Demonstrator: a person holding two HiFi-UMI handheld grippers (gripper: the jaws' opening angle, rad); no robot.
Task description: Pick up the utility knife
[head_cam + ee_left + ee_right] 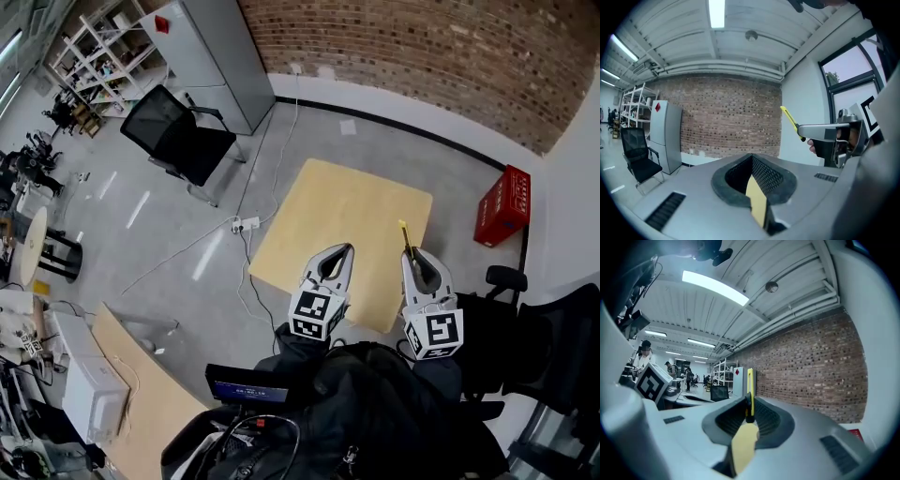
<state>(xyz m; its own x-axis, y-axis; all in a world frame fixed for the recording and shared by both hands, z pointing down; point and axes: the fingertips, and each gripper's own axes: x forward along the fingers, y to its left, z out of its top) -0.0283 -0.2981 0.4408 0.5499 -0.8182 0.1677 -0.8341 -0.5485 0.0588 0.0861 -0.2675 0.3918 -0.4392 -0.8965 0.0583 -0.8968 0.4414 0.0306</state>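
Observation:
The yellow utility knife (405, 234) sticks out forward from my right gripper (412, 255), which is shut on its lower end above the right edge of the small wooden table (337, 216). In the right gripper view the knife (749, 390) stands upright between the jaws of the right gripper (749, 416). My left gripper (347, 248) hovers over the table's near edge, shut, with nothing in it. From the left gripper (752, 159) view, the right gripper (825, 133) shows at the right with the knife (790, 119) slanting up and to the left.
A red crate (503, 204) stands on the floor right of the table. A black office chair (178, 136) and a grey cabinet (211, 56) are at the far left. A power strip (246, 225) with cables lies left of the table. Dark chairs (553, 347) are close on the right.

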